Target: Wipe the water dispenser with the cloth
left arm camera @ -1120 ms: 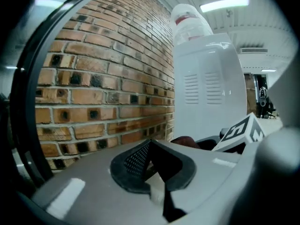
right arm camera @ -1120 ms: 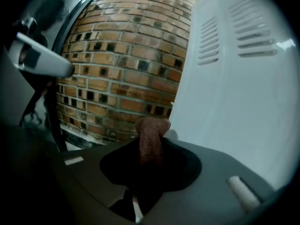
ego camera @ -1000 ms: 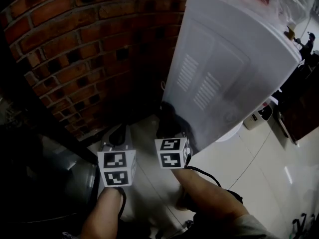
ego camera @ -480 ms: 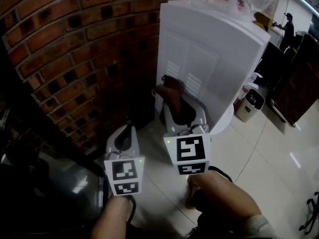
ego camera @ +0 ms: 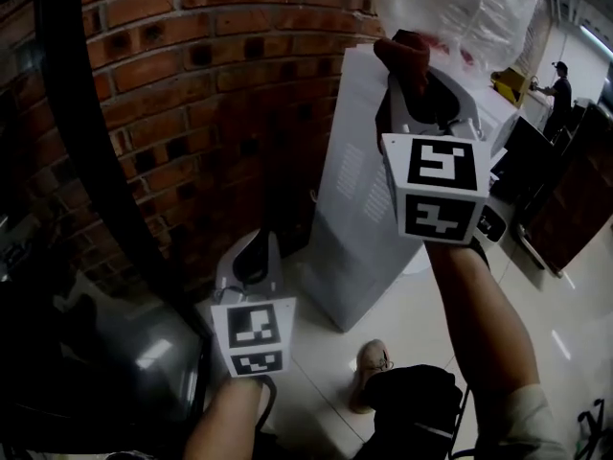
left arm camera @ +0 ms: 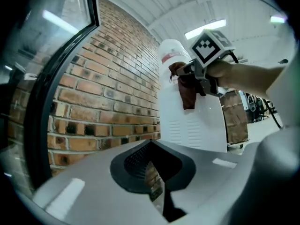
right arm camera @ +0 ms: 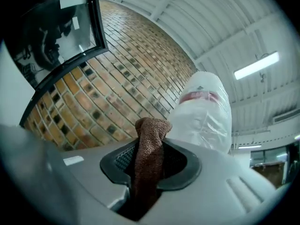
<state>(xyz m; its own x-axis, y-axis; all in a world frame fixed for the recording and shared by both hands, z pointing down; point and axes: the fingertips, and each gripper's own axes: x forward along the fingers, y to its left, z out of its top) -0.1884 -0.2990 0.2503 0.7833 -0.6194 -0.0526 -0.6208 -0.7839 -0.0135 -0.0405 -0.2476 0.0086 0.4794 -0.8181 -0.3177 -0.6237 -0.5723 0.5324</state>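
Right gripper (ego camera: 421, 82) grasps cloth (right arm camera: 149, 149), high near dispenser (ego camera: 354, 209) top; left gripper (ego camera: 251, 260) empty, jaws slightly apart. We judge wiping about to start: next, press cloth flat against it.

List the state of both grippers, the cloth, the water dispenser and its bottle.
water dispenser: upright by the brick wall, vented panel showing
bottle: on top, wrapped in clear plastic
cloth: bunched, clamped, end hanging
right gripper: shut on the cloth, held up near the bottle
left gripper: jaws slightly apart, empty
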